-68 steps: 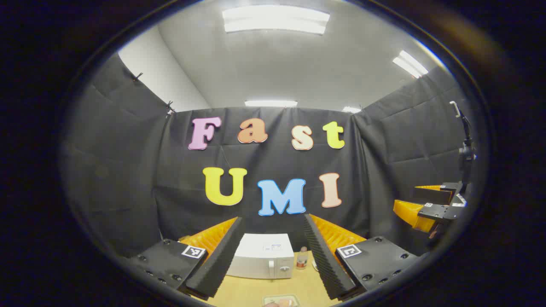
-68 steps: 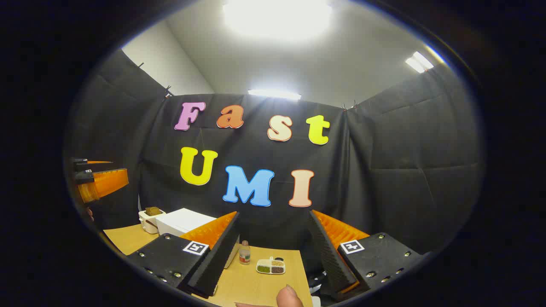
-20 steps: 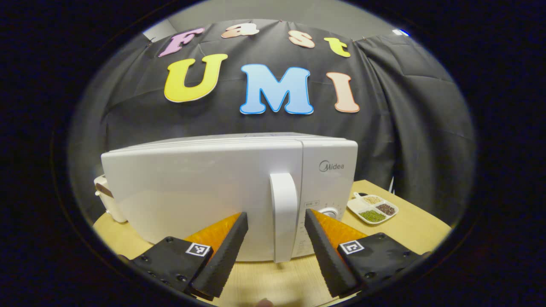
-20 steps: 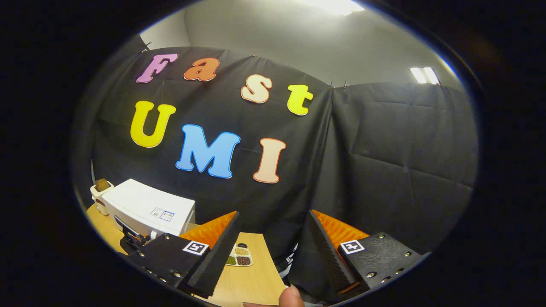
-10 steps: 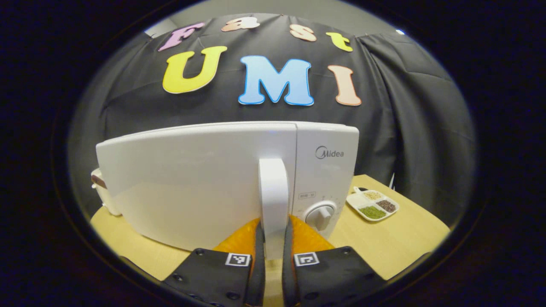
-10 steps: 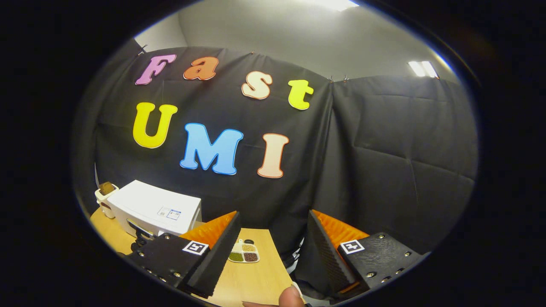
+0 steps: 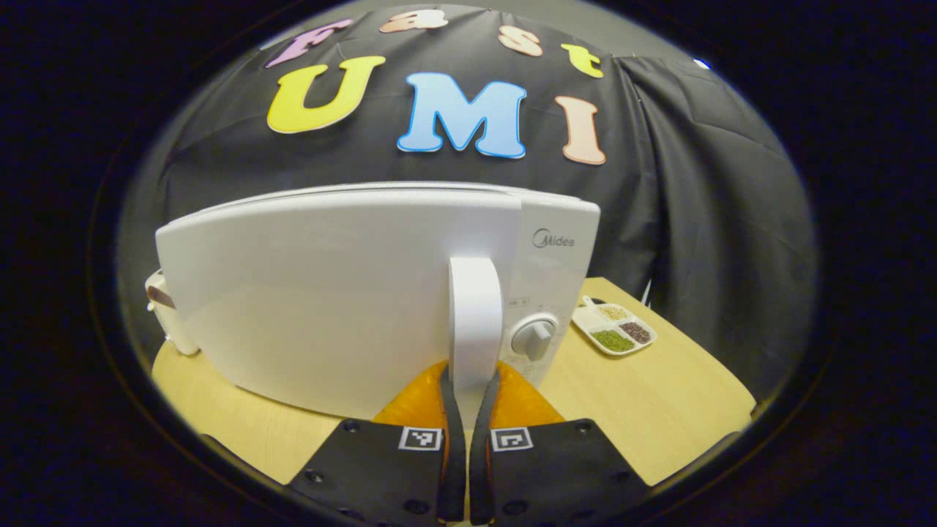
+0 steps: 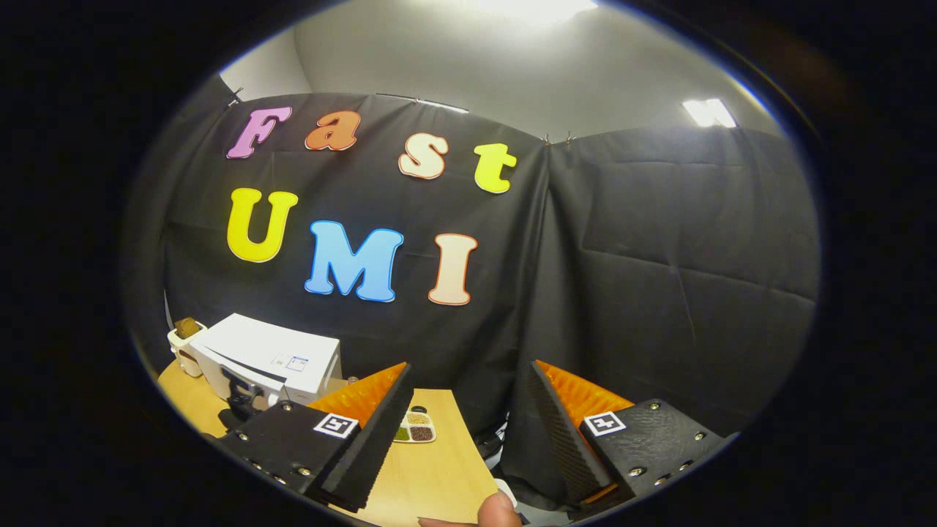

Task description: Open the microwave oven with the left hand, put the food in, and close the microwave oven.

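A white microwave (image 7: 329, 293) stands on the wooden table (image 7: 644, 410), close in front of me in the left gripper view. My left gripper (image 7: 468, 380) is shut on its upright white door handle (image 7: 474, 315), one finger on each side. The door's handle edge stands slightly out from the control panel with its dial (image 7: 534, 337). In the right gripper view the microwave (image 8: 271, 359) sits far left, with the left gripper (image 8: 238, 399) at its front. My right gripper (image 8: 470, 366) hangs open above the table's right side, holding nothing.
A small white divided dish of grains (image 7: 613, 329) lies right of the microwave, also seen as the dish (image 8: 413, 432) between the right gripper's fingers. A cream container (image 7: 165, 315) stands left of the microwave. A thumb (image 8: 498, 509) shows at the bottom edge.
The left gripper went from open beside the handle to shut on it. The door's handle edge has since come slightly forward. The right gripper has only drifted a little.
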The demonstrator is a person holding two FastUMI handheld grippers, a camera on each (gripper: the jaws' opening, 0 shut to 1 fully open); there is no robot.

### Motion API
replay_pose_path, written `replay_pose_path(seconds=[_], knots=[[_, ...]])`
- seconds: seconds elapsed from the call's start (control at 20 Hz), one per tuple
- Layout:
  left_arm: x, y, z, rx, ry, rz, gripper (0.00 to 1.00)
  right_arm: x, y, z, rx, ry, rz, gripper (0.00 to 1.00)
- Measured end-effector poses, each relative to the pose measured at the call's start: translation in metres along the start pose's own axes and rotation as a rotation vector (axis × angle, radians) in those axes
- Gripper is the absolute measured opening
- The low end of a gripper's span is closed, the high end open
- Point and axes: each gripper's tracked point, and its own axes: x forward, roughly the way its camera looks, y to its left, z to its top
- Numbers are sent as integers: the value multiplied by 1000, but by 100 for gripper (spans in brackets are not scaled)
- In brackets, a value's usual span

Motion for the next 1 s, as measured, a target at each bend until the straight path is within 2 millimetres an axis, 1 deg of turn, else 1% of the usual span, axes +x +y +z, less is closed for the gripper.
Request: replay_pose_path(seconds=[0.05, 0.15, 0.2, 0.25, 0.3, 0.45, 0.5, 0.6, 0.65, 0.7, 0.75, 0.8, 0.85, 0.9, 0.95, 1.0], knots=[[-19, 3, -9, 24, -12, 3, 7, -8, -4, -7, 8, 4, -1, 96], [-57, 11, -22, 51, -3, -1, 10, -16, -2, -23, 29, 31, 22, 96], [-75, 17, -29, 45, 10, 0, 10, -20, 1, -27, 38, 36, 36, 96], [-93, 22, -35, 42, 16, 5, 11, -26, 5, -27, 48, 29, 56, 96], [-112, 31, -41, 50, 23, 18, 13, -26, 9, -24, 58, 17, 81, 96], [-166, 66, -57, 54, 44, 106, 22, -49, 26, -23, 64, -16, 171, 96], [-183, 80, -63, 42, 51, 147, 24, -54, 27, -21, 60, -29, 198, 96], [-215, 117, -76, 2, 80, 267, 25, -67, 26, -24, 62, -37, 239, 96], [-231, 135, -81, -27, 86, 319, 27, -75, 27, -23, 77, -46, 261, 96], [-245, 154, -85, -52, 95, 367, 27, -80, 29, -27, 95, -44, 281, 96], [-260, 173, -92, -72, 112, 415, 29, -87, 34, -35, 115, -30, 307, 96], [-270, 187, -97, -107, 110, 433, 24, -94, 40, -42, 131, -22, 337, 96], [-281, 198, -100, -151, 104, 437, 28, -99, 42, -47, 140, -19, 351, 96], [-290, 208, -104, -197, 104, 433, 22, -101, 42, -51, 144, -16, 344, 96], [-294, 216, -105, -234, 100, 419, 22, -103, 46, -58, 147, -10, 341, 96], [-297, 222, -107, -258, 101, 400, 23, -107, 55, -66, 146, 5, 351, 96]])
